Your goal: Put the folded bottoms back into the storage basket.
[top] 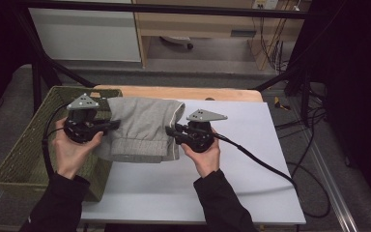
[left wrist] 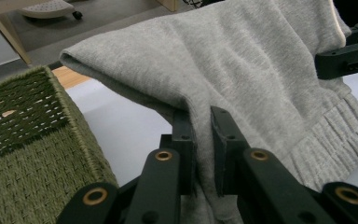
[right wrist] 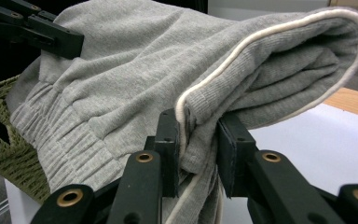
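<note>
Over white table beside green woven basket: left gripper and right gripper pinching folded grey garment; grey floor beyond.

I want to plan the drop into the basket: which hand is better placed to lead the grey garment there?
Probably the left. The left gripper holds the folded grey garment right beside the green woven basket, on the person's left. The right gripper grips the far edge over the white tabletop.

left claw: clamped on cloth | right claw: clamped on cloth
</note>
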A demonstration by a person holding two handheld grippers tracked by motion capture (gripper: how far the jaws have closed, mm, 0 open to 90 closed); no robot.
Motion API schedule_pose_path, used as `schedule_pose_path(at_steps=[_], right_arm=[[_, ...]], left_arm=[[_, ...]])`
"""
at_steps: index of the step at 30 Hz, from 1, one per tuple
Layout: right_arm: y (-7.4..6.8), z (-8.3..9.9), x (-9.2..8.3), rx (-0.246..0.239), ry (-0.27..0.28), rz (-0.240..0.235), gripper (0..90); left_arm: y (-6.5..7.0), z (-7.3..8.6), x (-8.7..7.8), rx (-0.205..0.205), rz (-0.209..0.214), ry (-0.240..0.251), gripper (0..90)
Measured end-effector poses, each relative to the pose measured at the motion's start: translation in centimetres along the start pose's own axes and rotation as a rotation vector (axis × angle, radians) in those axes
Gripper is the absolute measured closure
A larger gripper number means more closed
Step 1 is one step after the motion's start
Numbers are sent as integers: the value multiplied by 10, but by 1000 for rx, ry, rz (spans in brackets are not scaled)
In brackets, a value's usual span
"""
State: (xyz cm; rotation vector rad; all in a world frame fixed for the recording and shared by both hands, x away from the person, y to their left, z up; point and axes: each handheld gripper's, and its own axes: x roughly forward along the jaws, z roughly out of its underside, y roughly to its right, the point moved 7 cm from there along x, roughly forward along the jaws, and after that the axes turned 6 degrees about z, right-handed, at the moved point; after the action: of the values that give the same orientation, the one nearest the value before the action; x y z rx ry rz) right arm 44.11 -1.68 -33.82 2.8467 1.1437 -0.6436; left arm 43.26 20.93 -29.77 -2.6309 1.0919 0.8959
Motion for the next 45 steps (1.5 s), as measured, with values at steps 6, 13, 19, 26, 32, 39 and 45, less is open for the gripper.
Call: schedule_pose_path(at_steps=[6,13,19,26,32,39,45], right_arm=[[-7,-4,4,-2,8,-6,726],[-14,-7,8,-17,13,-8,726],[-21,-12,12,-18,21,-18,726],[-30,-16,18,-15,24,-33,726],[-38,-22,23,-19,28,-39,727],[-48,-27,29,-20,34,-50,728],[-57,-32,35,-26,36,-56,728]], left_arm=[[-4,1,-5,-8,-3,4,814],[-10,2,-14,-2,-18,1,814],[-15,3,-21,-12,-18,4,814],[-21,6,-30,-21,-21,9,814],[-27,7,-39,-24,-33,15,814],[-35,8,-50,-29,-46,16,814],[-42,11,-59,-41,-55,21,815]])
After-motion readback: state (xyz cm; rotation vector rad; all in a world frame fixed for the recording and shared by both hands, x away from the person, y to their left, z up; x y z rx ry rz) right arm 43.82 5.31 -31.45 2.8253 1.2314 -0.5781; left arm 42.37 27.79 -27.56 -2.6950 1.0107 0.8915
